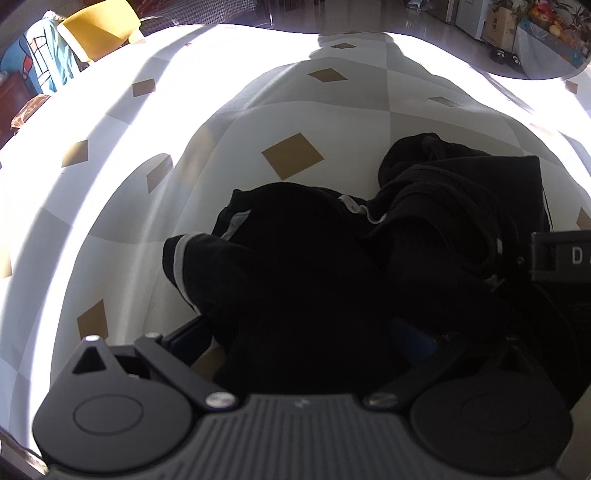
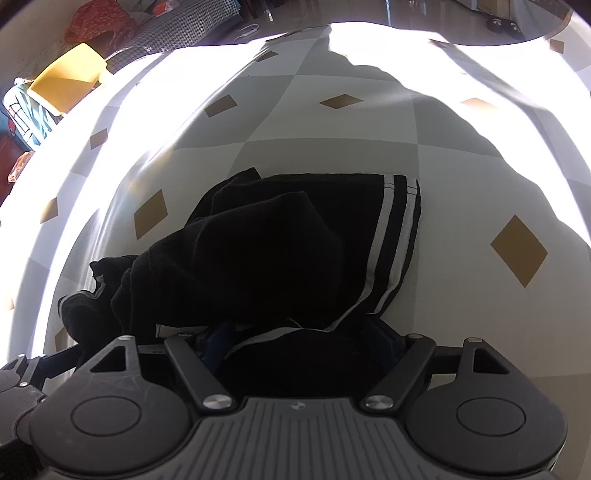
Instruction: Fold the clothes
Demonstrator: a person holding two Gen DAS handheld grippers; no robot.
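Two sets of tongs bear down on a black garment [image 1: 295, 266] bunched on a tabletop [image 1: 288, 110] covered in a white and grey checked cloth with tan diamonds. Seen from the left wrist, the left tongs [image 1: 306, 332] have dark cloth heaped between their fingers, with a blue pad [image 1: 413, 339] showing on the right side; so much fabric covers the tips that it cannot be told whether they grip it or stand apart. The right tongs [image 2: 299, 336] stand wide, blue pads on either side of a fold of the garment that lies between them, and nothing shows the pads pressing on it. From the right wrist view, the garment spreads from near centre toward the left, its white side stripes [image 2: 391, 251] running down the right edge. A white-trimmed hem [image 1: 177, 254] pokes out on the left in the left wrist view. Part of the other tool, marked with a white letter D [image 1: 561, 254], enters at the right edge of that view, touching the cloth pile. Strong sunlight washes the far tabletop, while the near part lies in shadow. Beyond the far left edge stand a yellow chair [image 1: 99, 29] and blue patterned fabric [image 1: 40, 55]. A dark glossy floor lies at the far right
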